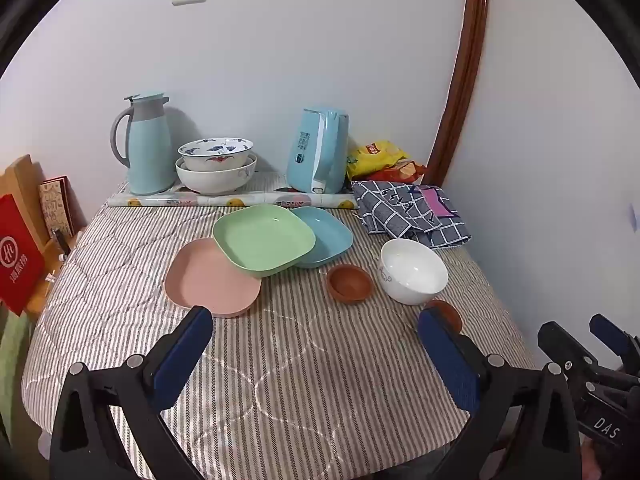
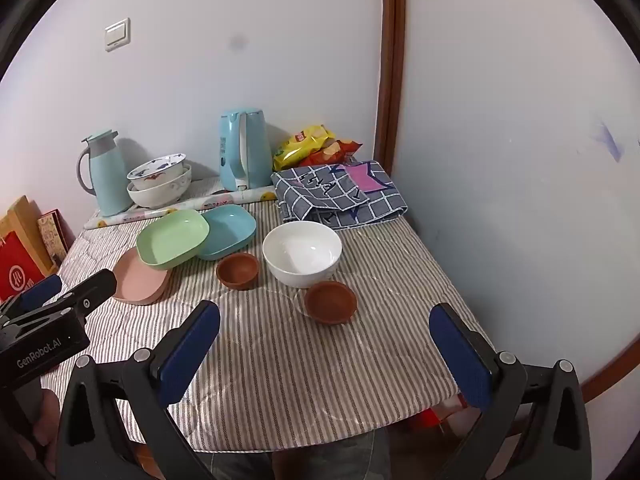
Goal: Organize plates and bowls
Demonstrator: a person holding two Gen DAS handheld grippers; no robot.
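Both tongs, left [image 1: 316,330] and right [image 2: 325,326], hover with jaws wide apart and empty over the near edge of the counter [image 1: 280,380]. At mid-counter three square plates overlap: green [image 1: 264,238] tilted on top, its edges resting on pink [image 1: 208,280] toward the left edge and blue [image 1: 330,240] toward the back. Probably light, stiff plastic with slick raised rims; pinch a rim edge. Right of them sit a brown saucer [image 1: 349,283], a white bowl [image 1: 412,270] and, nearest the near edge, a second saucer [image 2: 330,302]. The bowl looks like heavier, breakable, glossy ceramic, so grip across its wall. Two patterned bowls [image 1: 216,164] are nested at the back edge
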